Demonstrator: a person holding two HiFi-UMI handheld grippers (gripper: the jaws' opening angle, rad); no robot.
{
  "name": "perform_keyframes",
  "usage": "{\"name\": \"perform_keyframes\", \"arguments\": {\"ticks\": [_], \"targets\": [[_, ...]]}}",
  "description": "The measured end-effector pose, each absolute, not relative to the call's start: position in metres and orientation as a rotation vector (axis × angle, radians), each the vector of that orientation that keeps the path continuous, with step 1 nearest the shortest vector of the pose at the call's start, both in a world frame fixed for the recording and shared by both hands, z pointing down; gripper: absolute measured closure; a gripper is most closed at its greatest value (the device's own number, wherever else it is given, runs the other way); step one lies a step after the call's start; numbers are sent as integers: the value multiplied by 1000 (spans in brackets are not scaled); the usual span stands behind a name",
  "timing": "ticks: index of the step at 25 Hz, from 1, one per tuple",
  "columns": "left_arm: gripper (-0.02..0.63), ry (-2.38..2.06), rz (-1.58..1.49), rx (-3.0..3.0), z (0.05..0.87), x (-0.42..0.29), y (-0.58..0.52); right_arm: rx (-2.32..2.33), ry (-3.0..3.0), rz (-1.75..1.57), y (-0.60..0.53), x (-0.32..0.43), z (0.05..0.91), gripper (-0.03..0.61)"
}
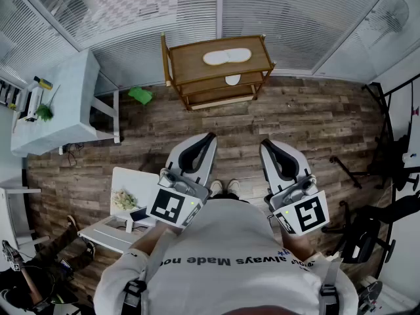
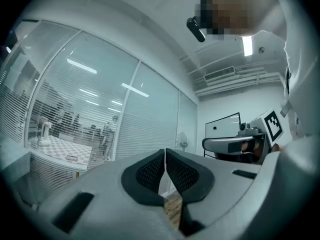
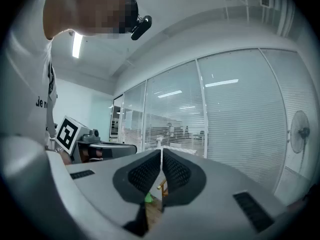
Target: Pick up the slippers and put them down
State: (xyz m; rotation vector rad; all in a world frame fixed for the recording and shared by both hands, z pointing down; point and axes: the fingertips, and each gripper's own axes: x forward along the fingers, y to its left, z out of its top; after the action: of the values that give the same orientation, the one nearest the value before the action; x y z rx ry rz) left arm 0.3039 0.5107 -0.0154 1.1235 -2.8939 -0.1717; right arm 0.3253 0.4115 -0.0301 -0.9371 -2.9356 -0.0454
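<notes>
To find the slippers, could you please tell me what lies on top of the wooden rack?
White slippers lie side by side on top of the wooden rack. Its top covers most of the shelf below, where part of another white thing shows.

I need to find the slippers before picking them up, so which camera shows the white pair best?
The head view: the white slippers lie side by side on top of the wooden rack, seen whole from above. Neither gripper view shows them; each looks out at the glass wall.
</notes>
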Motion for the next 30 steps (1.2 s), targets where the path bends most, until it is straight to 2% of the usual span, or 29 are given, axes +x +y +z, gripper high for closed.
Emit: {"name": "perform_keyframes", "arguments": {"ticks": [16, 30], "targets": [[597, -2880, -194, 1163, -4, 279, 531, -867, -2979, -3, 427, 297, -19, 557], [597, -2906, -200, 1140, -4, 187, 498, -913, -2965, 8, 395, 207, -16, 557]]}}
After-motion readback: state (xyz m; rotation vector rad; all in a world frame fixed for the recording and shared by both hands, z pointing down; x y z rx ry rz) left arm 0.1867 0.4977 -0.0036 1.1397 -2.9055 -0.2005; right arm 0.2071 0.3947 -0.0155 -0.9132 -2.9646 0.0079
